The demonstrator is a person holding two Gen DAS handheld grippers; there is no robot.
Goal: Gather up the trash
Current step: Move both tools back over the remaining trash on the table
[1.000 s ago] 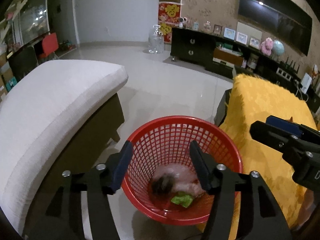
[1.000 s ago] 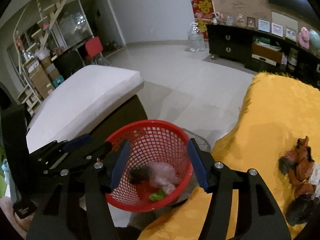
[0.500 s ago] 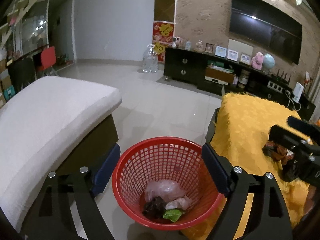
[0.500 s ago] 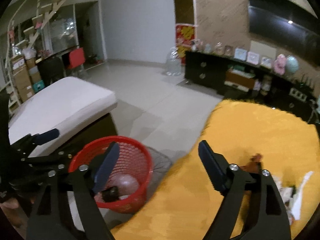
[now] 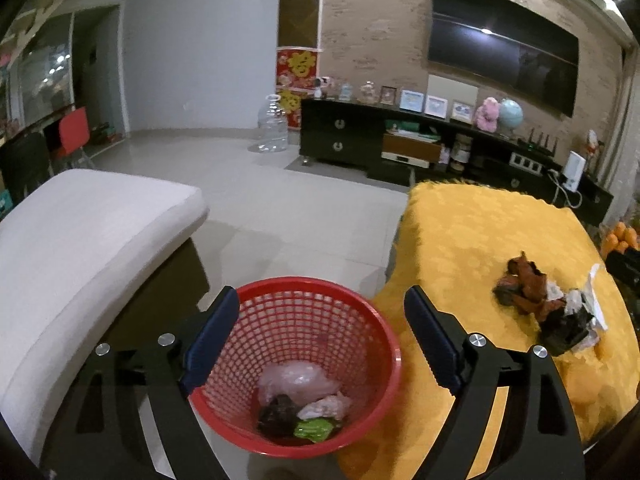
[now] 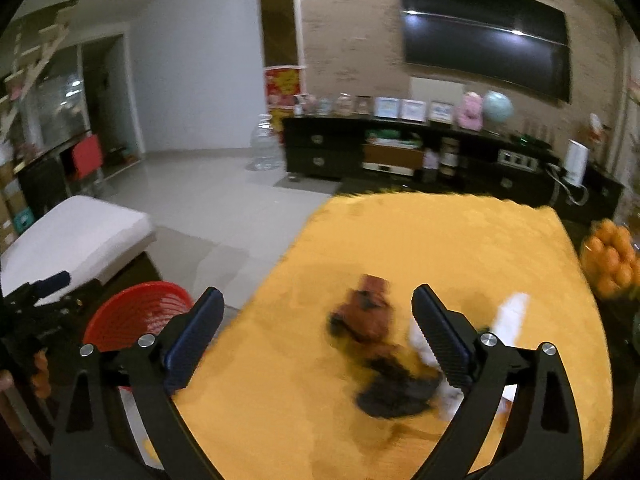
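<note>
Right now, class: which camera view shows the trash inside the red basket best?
The left wrist view: it looks down into the red basket at the trash. The right wrist view shows only the basket's rim, its contents hidden.

Right gripper [image 6: 318, 332] has swung from basket [image 6: 132, 312] to trash pile [image 6: 384, 356]

Right wrist view: trash pile [image 6: 384, 360] on yellow cloth [image 6: 440, 240] smeared by motion blur; individual pieces indistinguishable. Oranges [image 6: 612, 256] cut off at 3 o'clock edge. Red basket [image 6: 132, 312] partly hidden behind left gripper [image 6: 44, 304] at 9 o'clock.
Left wrist view: dark item [image 5: 278, 414] in basket unidentifiable. Right gripper [image 5: 628, 268] mostly out of frame at 3 o'clock; jaw state unreadable there.
</note>
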